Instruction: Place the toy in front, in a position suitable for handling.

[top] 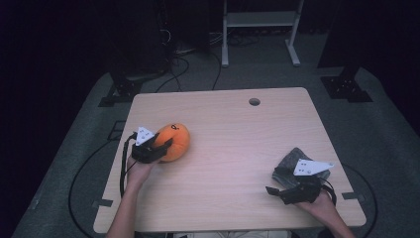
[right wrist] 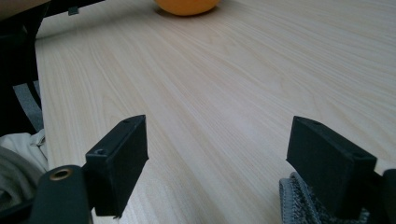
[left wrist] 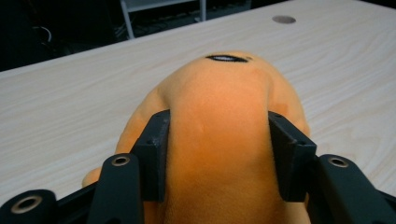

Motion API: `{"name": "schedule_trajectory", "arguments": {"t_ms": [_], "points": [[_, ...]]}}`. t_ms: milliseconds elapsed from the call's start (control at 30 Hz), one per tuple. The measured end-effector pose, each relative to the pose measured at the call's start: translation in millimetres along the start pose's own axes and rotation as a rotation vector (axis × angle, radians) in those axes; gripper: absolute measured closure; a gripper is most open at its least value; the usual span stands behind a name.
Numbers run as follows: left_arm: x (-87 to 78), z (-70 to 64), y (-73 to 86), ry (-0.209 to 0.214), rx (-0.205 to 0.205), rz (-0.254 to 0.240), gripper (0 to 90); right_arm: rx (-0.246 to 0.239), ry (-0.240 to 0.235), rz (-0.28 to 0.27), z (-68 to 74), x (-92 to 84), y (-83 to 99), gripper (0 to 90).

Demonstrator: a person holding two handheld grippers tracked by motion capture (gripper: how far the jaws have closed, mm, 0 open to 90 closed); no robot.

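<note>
A pale wooden bench has a round hole near its far edge; a grey cloth lies at its right side. Beyond it stand a white frame and cables on the floor.

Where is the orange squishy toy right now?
The orange plush toy sits on the left side of the table in the high view, squeezed between the left gripper's jaws, far from the grey cloth.

Plush toy's underside hidden
</note>
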State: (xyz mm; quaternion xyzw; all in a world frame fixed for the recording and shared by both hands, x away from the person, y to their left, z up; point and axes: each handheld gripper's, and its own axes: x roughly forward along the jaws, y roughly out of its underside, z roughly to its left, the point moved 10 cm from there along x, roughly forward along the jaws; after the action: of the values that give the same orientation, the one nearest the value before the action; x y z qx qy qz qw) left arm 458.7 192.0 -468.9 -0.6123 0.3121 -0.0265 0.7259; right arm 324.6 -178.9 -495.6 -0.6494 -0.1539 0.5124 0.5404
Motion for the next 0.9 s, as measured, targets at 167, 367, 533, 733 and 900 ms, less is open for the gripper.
{"name": "schedule_trajectory", "arguments": {"t_ms": [167,367,533,733,900], "points": [[-7.9,3.8,-8.2,-0.003,-0.059,-0.064,50.1,0.000,0.003,-0.002,-0.8,-0.5,-0.1,19.3],[-14.4,-6.4,-21.5,0.025,-0.069,-0.108,49.9,0.004,0.007,-0.002,-1.7,-1.5,0.3,19.3],[-12.9,-18.5,-26.3,0.056,-0.044,-0.105,49.9,0.004,0.006,-0.001,-2.6,-0.7,0.3,19.3],[-14.8,-39.7,-35.8,0.127,-0.041,-0.127,49.7,0.008,0.009,-0.003,-3.6,-1.6,0.3,19.2],[-14.4,-60.7,-42.9,0.183,-0.015,-0.133,49.6,0.006,0.014,-0.003,-4.2,-2.7,0.7,19.3]]}}
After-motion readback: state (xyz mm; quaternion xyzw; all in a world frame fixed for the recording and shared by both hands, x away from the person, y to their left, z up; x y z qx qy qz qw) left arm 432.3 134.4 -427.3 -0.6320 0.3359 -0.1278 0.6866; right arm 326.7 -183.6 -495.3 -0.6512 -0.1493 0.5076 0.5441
